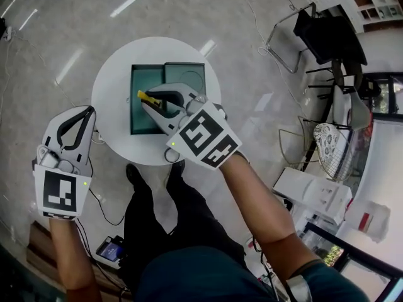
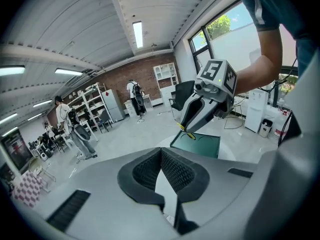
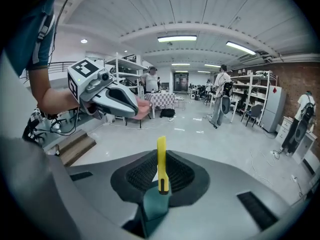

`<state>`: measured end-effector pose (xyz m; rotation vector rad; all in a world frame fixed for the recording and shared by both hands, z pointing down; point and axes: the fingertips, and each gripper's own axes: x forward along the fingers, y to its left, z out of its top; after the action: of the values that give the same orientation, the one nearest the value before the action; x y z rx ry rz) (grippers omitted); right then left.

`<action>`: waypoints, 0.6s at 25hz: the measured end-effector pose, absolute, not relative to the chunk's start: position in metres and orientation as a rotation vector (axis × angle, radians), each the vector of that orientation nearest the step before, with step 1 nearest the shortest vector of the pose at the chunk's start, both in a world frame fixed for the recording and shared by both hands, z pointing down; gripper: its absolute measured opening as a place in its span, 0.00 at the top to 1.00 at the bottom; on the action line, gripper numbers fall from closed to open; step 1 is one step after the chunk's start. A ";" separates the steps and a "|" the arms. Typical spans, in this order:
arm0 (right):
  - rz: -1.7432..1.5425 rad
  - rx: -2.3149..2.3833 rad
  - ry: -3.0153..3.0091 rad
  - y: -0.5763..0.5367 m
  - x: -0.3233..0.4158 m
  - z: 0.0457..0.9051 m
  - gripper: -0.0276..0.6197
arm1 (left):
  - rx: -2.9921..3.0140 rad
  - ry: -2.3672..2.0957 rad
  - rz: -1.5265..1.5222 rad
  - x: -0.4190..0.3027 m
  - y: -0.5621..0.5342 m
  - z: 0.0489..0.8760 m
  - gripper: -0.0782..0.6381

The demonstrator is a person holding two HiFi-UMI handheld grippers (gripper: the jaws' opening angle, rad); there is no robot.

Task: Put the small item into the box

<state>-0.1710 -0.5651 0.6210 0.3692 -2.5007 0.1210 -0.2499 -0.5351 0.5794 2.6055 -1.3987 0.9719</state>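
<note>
Midway through, right gripper (image 1: 147,99) pinches yellow strip (image 3: 161,159) over open green box (image 1: 140,80), not yet released; left gripper (image 2: 162,156) closed, empty.

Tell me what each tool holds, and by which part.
The right tool grips a slim yellow item by its lower end; the rest sticks out past the tips. The left tool is shut on nothing.
</note>
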 end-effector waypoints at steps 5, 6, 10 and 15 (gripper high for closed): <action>0.160 0.316 -2.472 -0.559 -0.181 0.666 0.85 | 2.564 -1.384 0.966 -0.256 -0.532 0.614 0.87; 0.166 0.307 -2.466 -0.554 -0.182 0.676 0.85 | 2.556 -1.382 0.968 -0.257 -0.528 0.622 0.87; 0.186 0.275 -2.441 -0.543 -0.185 0.708 0.85 | 2.535 -1.371 0.975 -0.259 -0.517 0.648 0.87; 0.190 0.242 -2.403 -0.541 -0.191 0.741 0.85 | 2.515 -1.360 0.977 -0.266 -0.512 0.672 0.87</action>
<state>-0.1912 -0.5405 0.7414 0.2418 -2.4031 0.1904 -0.2662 -0.5124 0.6722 2.5149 -1.3597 0.9772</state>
